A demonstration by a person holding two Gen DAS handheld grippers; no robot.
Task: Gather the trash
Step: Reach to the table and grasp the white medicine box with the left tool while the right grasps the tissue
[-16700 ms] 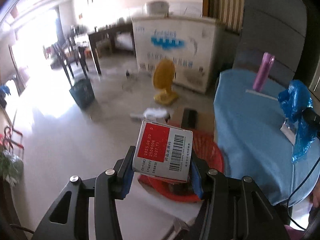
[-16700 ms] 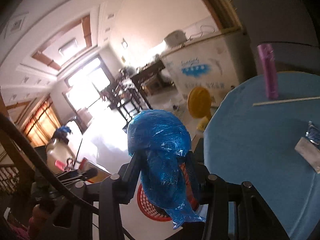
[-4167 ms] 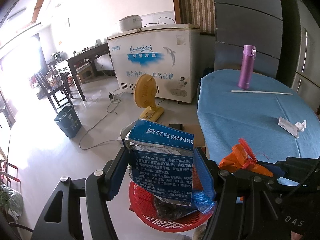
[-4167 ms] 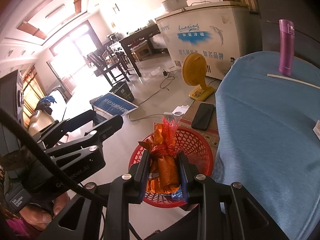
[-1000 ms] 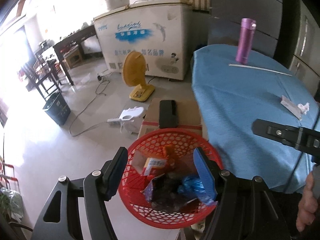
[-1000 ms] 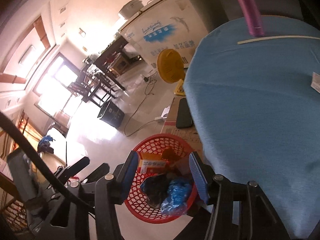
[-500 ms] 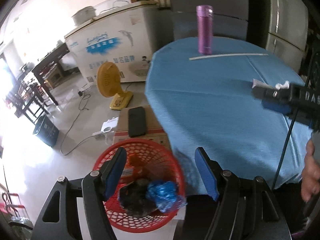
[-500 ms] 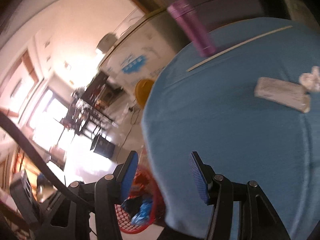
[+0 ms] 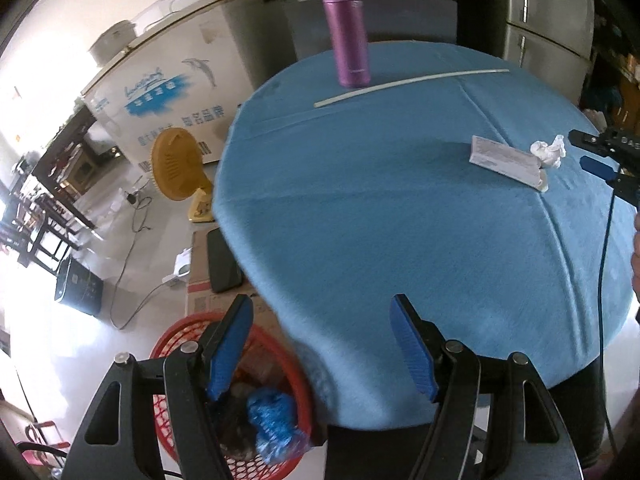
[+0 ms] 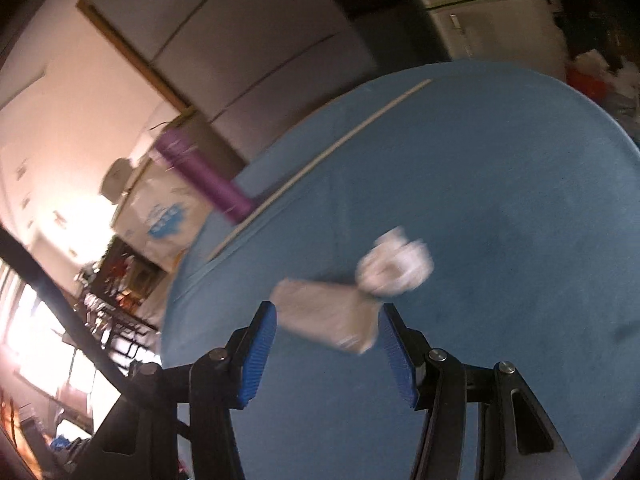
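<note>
Blue cloth covers the round surface (image 9: 400,208), which carries, from large to small, a purple flask (image 9: 347,32), a long pale stick (image 9: 412,82), a flat white packet (image 9: 506,160) and a crumpled tissue (image 9: 547,149) touching the packet's far end. Beside the surface, on the floor, a red basket (image 9: 280,356) already holds wrappers and a blue bag. Judged step: picking up the packet, one of two scraps left to collect. Right tongs (image 10: 326,354) hover just short of the packet (image 10: 328,316), blue pads spread wider than its near end and touching nothing; the view is motion-blurred, so contact cannot be ruled out entirely. To do it well, lower until both pads straddle the packet's narrow sides, press lightly into the cloth so the thin edge is caught, then close; avoid nudging the tissue (image 10: 394,266) off the end. Left tongs (image 9: 322,350) are also spread and empty, poised over the surface's edge above the basket
</note>
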